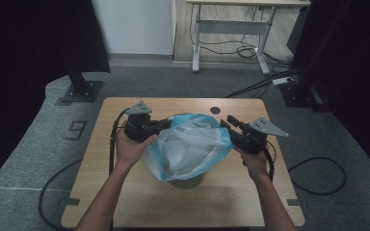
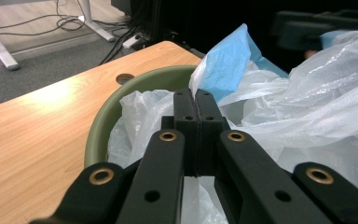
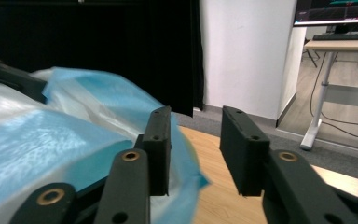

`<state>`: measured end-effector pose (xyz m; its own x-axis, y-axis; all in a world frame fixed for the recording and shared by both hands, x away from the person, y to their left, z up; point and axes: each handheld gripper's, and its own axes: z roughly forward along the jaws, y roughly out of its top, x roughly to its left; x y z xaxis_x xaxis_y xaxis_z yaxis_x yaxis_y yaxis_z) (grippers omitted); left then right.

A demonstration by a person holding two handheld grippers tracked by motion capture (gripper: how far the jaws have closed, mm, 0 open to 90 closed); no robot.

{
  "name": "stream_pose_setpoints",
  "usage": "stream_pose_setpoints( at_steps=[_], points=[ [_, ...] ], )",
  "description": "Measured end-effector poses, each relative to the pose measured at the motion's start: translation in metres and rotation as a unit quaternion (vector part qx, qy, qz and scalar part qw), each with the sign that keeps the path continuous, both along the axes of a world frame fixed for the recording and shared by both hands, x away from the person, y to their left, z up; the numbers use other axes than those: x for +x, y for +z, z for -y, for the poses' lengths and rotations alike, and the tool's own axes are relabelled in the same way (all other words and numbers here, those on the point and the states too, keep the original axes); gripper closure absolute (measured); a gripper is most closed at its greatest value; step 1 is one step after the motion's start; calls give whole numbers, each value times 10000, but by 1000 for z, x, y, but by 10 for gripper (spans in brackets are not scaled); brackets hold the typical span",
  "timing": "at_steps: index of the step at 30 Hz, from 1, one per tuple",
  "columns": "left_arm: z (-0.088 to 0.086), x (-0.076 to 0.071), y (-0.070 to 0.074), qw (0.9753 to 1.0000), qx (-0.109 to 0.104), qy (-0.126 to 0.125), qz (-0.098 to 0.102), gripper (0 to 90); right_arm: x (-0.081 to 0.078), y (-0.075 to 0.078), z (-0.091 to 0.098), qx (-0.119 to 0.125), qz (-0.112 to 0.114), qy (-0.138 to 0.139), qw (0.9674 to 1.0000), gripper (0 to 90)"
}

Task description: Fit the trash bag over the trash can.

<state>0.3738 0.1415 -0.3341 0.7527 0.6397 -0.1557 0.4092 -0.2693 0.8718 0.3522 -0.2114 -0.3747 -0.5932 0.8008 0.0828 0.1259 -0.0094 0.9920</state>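
1. Wooden table (image 1: 125, 192) on grey carpet, dark curtains to either side; a desk with trailing cables stands at the top of the high view.
2. Green bin (image 2: 135, 88), at the centre of the table, is being lined with a white-and-blue plastic bag (image 1: 192, 144), whose mouth is spread above the rim.
3. Step in hand, as judged: opening the bag and drawing its edge over the bin.
4. Left gripper (image 2: 193, 105): jaws pressed together, pinching the bag's edge, at the left of the bag in the high view, pointing toward frame centre.
5. Right gripper (image 3: 196, 149): jaws parted, the blue edge lying against one jaw but not pinched; it sits at the bag's right side (image 1: 236, 130).
6. Next move likely calls for the right gripper to re-grip the free edge, then both to pull outward and down over the rim.
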Motion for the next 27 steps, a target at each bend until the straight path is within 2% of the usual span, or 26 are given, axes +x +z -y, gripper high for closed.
stream_pose_setpoints(
  at_steps=[1, 2, 4, 9, 12, 18, 22, 27],
  points=[
    [0, -1, 0, 10000, -2, 5, 7, 896, -9, 4, 13, 63, -4, -9, 10000, 604],
    [1, -2, 0, 10000, -3, 4, 10, 896, -9, 4, 13, 63, -4, -9, 10000, 604],
    [4, -3, 0, 10000, 40, 22, 36, 897, -22, 9, 24, 89, 10, 23, 10000, 598],
    [11, -6, 1, 9998, 161, 36, 62, 897, -50, 22, 33, 88, 57, 271, 9996, 573],
    [14, -6, 3, 9998, 175, 49, 60, 897, -64, 25, 27, 2, -2, 442, 9990, 565],
    [12, -7, 3, 9998, 180, 68, 50, 897, -76, 14, 12, -164, -440, 496, 9977, 512],
    [11, -8, 2, 9997, 215, 63, 26, 897, -84, 8, 8, -5, -495, 522, 9974, 461],
    [10, -9, 0, 9998, 187, 69, -3, 897, -97, 7, 1, -48, -426, 596, 9973, 418]
  ],
)
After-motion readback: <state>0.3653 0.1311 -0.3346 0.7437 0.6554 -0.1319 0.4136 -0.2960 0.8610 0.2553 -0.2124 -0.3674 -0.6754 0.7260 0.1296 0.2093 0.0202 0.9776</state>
